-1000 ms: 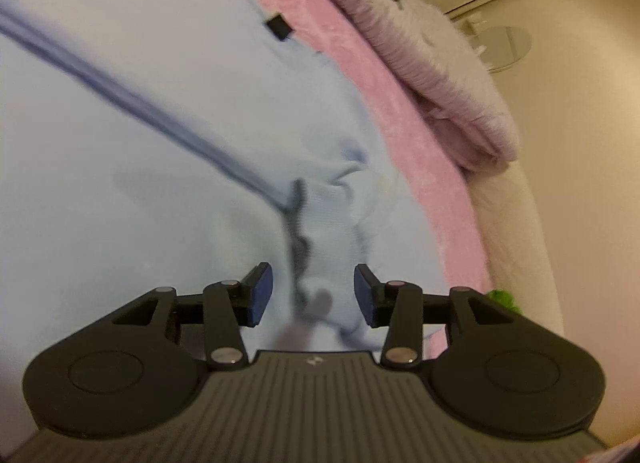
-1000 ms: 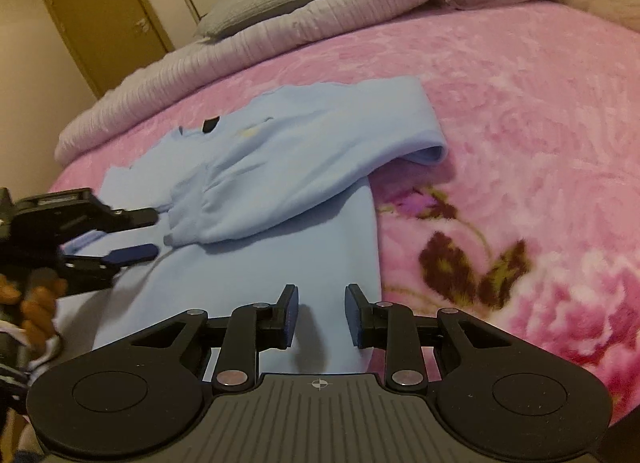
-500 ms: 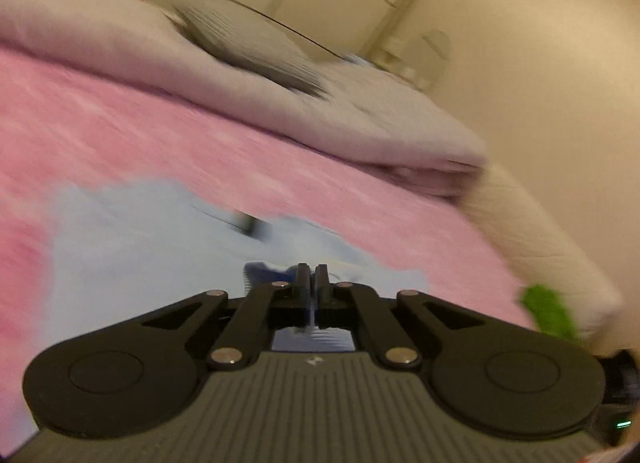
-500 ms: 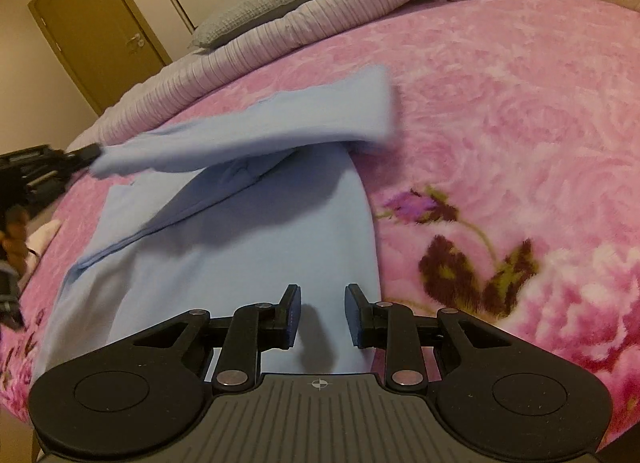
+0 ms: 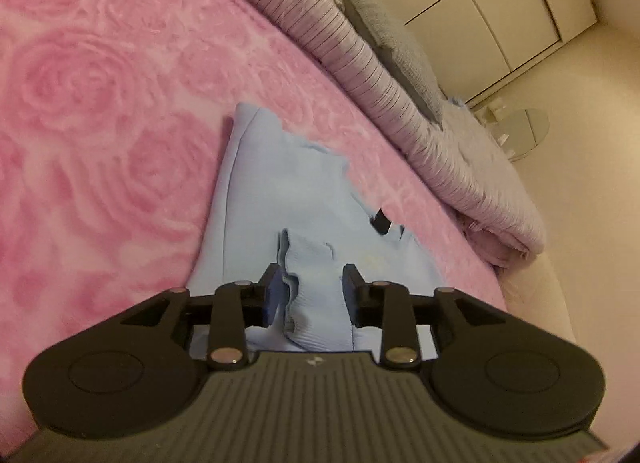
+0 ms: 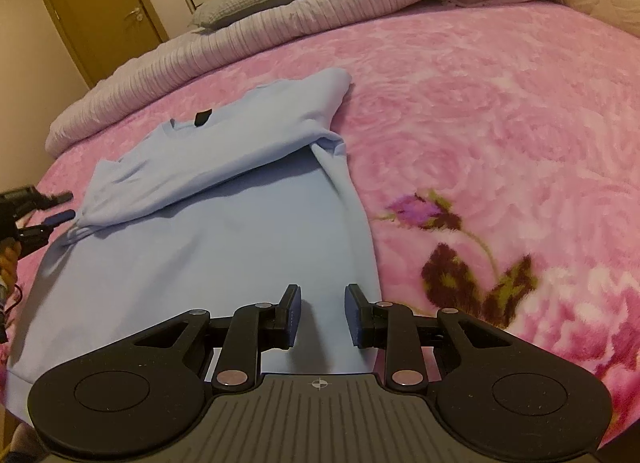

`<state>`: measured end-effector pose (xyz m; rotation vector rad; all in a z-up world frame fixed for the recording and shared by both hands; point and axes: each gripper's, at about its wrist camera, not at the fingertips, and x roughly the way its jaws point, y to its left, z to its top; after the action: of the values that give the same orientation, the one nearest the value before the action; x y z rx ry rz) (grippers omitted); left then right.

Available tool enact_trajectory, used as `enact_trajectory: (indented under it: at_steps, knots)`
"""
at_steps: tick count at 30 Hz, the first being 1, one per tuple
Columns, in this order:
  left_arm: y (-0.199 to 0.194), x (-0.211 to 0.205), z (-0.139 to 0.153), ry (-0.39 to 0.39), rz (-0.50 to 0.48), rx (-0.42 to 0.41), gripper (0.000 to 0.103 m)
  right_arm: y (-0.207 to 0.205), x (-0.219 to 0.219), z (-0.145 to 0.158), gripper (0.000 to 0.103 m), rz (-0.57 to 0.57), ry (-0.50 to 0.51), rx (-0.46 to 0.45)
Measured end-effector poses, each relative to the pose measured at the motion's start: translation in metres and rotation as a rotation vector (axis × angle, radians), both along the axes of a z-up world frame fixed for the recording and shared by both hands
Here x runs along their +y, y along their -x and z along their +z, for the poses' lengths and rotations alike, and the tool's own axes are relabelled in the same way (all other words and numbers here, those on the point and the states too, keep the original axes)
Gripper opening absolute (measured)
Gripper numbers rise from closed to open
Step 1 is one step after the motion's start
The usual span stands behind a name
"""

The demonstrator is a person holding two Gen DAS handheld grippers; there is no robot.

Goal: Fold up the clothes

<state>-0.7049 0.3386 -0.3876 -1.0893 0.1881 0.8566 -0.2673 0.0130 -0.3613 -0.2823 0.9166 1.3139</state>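
1. While the left gripper [image 5: 310, 295] sat at the sweatshirt's left edge, its jaws had just been opening; the ribbed cuff [image 5: 316, 303] lay loosely between the blue pads, which no longer appeared to press on it.
2. From that cuff the folded sleeve [image 6: 208, 167] ran its long axis slantwise across the chest, up toward the far right shoulder, so the left gripper was plainly the nearer tool to it.
3. The light blue sweatshirt [image 6: 208, 263] lay flat on the bed, collar and black neck label [image 6: 202, 118] away from the person, hem toward them.
4. Its knit looked soft, thick and matte, with ribbing only at cuff and neck; it would likely slump rather than hold a crease.
5. The right gripper [image 6: 322, 317] hovered over the hem near the right side, jaws partly apart and holding nothing.
6. Rightward spread the plush pink rose blanket [image 6: 500, 123], its pile fuzzy and embossed.
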Motion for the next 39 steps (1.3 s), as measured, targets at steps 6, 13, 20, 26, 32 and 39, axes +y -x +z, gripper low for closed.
enact_trajectory:
  at_steps: [6, 13, 20, 26, 32, 39]
  knots:
    - [-0.032, 0.011, -0.003, 0.0, -0.084, 0.128, 0.025, 0.0, 0.0, -0.001, 0.028, -0.005, -0.006, 0.001]
    - [-0.047, 0.016, 0.031, -0.267, -0.147, 0.232, 0.003, -0.002, 0.0, -0.001, 0.028, -0.003, -0.006, 0.006]
    - [-0.043, 0.025, 0.023, -0.371, -0.162, 0.443, 0.002, 0.004, 0.003, 0.002, 0.028, 0.017, 0.012, -0.041]
    - [-0.019, 0.013, 0.005, -0.265, -0.138, 0.4, 0.006, 0.007, -0.001, 0.013, 0.028, 0.028, 0.002, -0.095]
    - [-0.004, -0.014, 0.024, -0.279, -0.125, 0.371, 0.008, 0.002, -0.004, 0.026, 0.028, -0.002, -0.048, -0.124]
    - [-0.014, -0.063, 0.014, -0.184, -0.148, 0.517, 0.016, 0.014, 0.0, 0.004, 0.028, -0.015, 0.091, -0.178]
